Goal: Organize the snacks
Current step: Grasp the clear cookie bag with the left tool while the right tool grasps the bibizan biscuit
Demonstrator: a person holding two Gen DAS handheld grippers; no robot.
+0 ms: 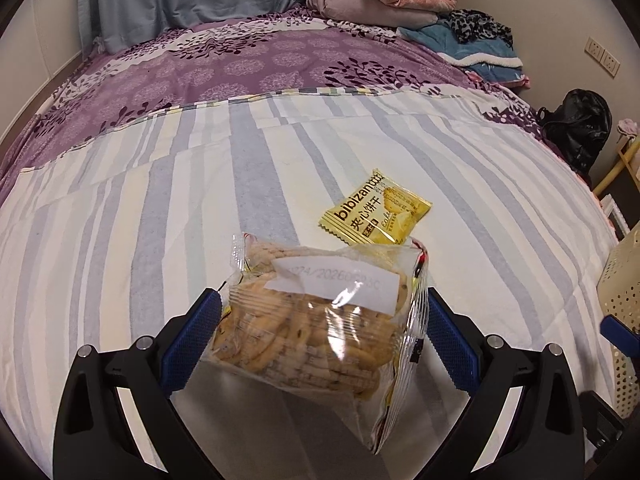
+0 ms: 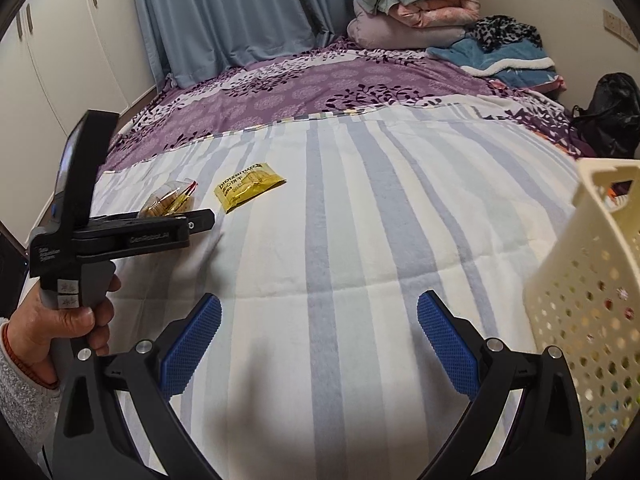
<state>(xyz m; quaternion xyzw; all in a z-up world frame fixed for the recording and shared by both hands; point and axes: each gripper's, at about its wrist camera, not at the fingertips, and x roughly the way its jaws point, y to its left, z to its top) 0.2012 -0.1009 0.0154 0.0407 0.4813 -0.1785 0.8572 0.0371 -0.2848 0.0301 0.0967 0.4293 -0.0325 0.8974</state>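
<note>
Left hand-held gripper (image 1: 324, 336): closed on a clear cracker packet (image 1: 320, 320), which is gripped by its sides between the blue pads and is held above the bed (image 1: 160, 220); in the right wrist view the same packet (image 2: 170, 200) is seen at the fingertips of that gripper (image 2: 200, 216), clear of the sheet.

Right hand-held gripper (image 2: 320, 336): spread wide, nothing between its fingers; it is held over the striped sheet, just beside the basket.

Yellow biscuit packet (image 1: 376, 210): lying flat on the striped sheet, just beyond the held packet and untouched; it is also seen in the right wrist view (image 2: 248, 186).

Basket (image 2: 592, 280): a cream perforated basket standing on the bed at the right, its edge also caught in the left wrist view (image 1: 624, 280). Coloured patches can be made out through its holes, and something orange shows through the handle opening, so some contents are judged to be inside; what they are cannot be told.

Done so far: one packet is lifted but not yet delivered; how many snacks are already in the basket cannot be told.

Left to do: as judged from the task, the held cracker packet is to be carried across to the basket and released, and the yellow biscuit packet is then to be picked up and stored likewise.

Other loose snacks: none are seen on the visible part of the sheet.
</note>
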